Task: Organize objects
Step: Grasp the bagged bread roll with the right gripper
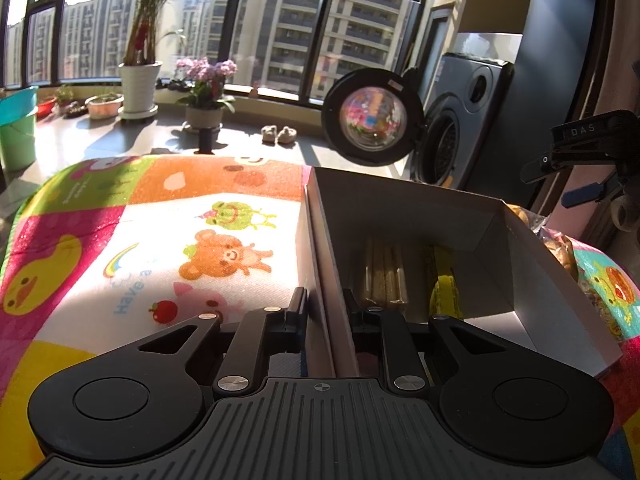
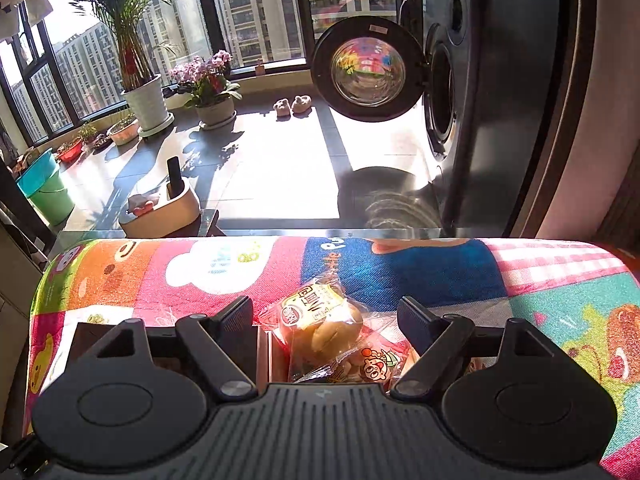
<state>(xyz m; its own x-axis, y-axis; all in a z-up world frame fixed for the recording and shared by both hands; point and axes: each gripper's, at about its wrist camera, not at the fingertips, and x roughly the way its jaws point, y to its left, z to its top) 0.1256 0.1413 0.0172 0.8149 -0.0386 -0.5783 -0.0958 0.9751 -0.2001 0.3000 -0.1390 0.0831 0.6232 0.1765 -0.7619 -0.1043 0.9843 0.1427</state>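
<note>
Task partly done: box (image 1: 400, 216) on worktop holds two snack packs. Left gripper (image 1: 325, 308) jaws clamped on box wall. Right gripper (image 2: 326, 312) jaws apart around bread packet (image 2: 320, 320), not yet boxed.

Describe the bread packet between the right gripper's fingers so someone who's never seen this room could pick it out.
Start at the cartoon-print mat in front of the open washing machine. Near its front edge lies a small heap of snack packets, between the open fingers of the right gripper. The bread packet is the clear wrapper holding a pale round bun, with a yellow label on top.
</note>
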